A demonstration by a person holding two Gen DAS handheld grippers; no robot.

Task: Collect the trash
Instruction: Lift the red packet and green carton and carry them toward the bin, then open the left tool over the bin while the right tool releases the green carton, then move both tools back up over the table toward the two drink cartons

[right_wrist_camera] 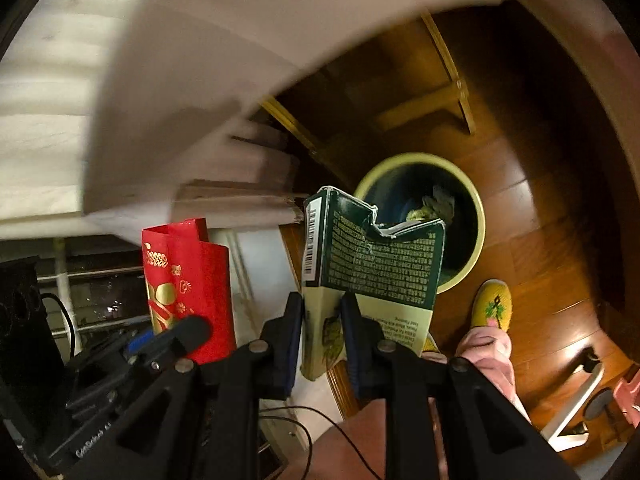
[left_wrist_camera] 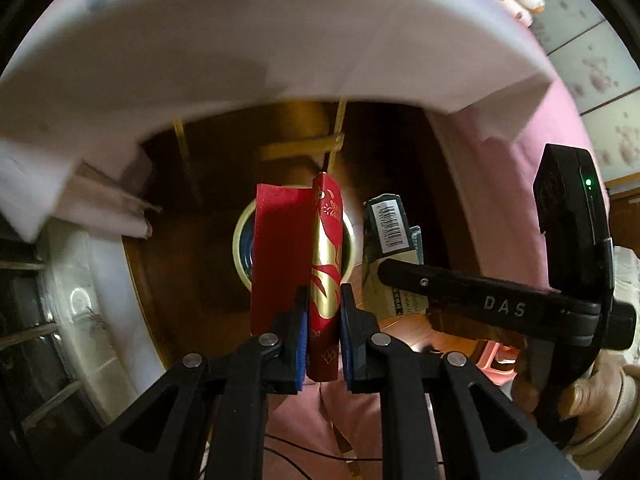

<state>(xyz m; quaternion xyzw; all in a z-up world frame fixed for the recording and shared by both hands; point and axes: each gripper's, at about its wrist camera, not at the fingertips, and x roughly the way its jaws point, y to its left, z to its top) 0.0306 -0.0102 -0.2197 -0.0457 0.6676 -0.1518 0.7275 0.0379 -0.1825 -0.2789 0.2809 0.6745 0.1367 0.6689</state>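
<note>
The left wrist camera rides just behind its own jaws and looks steeply down past the white table (left_wrist_camera: 280, 40) edge at the wooden floor (left_wrist_camera: 192, 240), with the bin (left_wrist_camera: 242, 236) near centre and the right gripper (left_wrist_camera: 404, 276) entering from 3 o'clock. The right wrist camera looks down likewise, the same bin (right_wrist_camera: 476, 208) at 1 o'clock, the left gripper (right_wrist_camera: 176, 340) at 8 o'clock; both views share bin, floor (right_wrist_camera: 540, 220), table (right_wrist_camera: 240, 40) edge.

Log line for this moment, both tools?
left tool: shut on red envelope | right tool: shut on green carton | bin: on floor below, holds trash
</note>
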